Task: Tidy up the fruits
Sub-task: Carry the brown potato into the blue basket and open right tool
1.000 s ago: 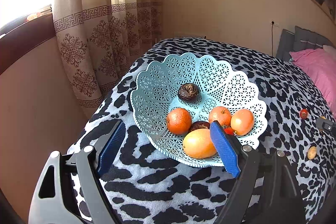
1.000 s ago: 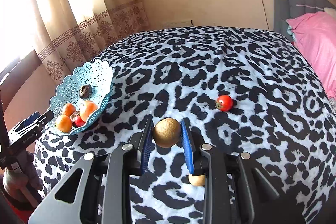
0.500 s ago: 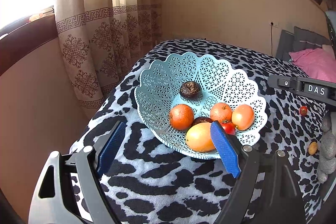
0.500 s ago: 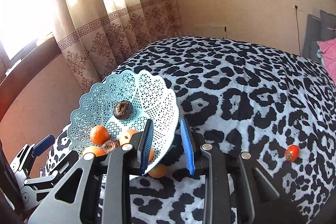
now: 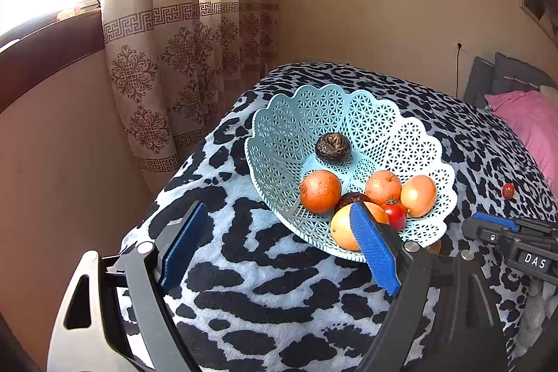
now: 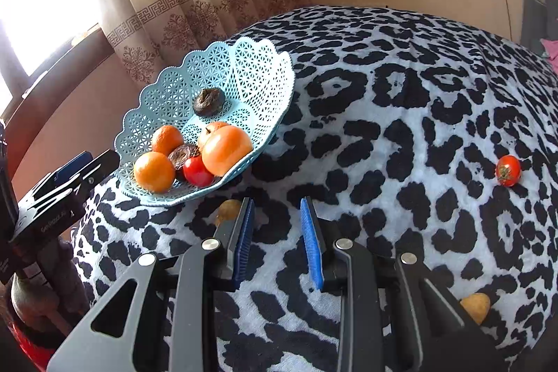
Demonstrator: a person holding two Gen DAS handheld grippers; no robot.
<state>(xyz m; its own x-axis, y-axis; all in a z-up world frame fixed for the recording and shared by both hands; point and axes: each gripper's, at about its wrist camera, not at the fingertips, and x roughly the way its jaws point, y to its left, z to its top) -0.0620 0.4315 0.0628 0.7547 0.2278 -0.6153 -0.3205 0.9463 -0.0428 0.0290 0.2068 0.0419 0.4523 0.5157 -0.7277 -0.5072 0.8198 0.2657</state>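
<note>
A pale blue lattice basket sits tilted on the leopard-print bed and holds several fruits: oranges, a red tomato and a dark wrinkled fruit. My left gripper is open wide in front of the basket, and its right finger overlaps a yellow-orange fruit. My right gripper is open, with nothing between its fingers. A small brown fruit lies on the blanket just outside the basket's near rim, left of that gripper's left finger.
A loose tomato lies on the bed to the right. Another yellowish fruit sits partly hidden behind my right gripper's body. Patterned curtains and a wall stand beyond the bed's left edge. A pink pillow lies far right.
My right gripper swung left to the basket. The brown fruit it held a second ago is out of its fingers and lies on the blanket by the basket. The left gripper barely moved.
</note>
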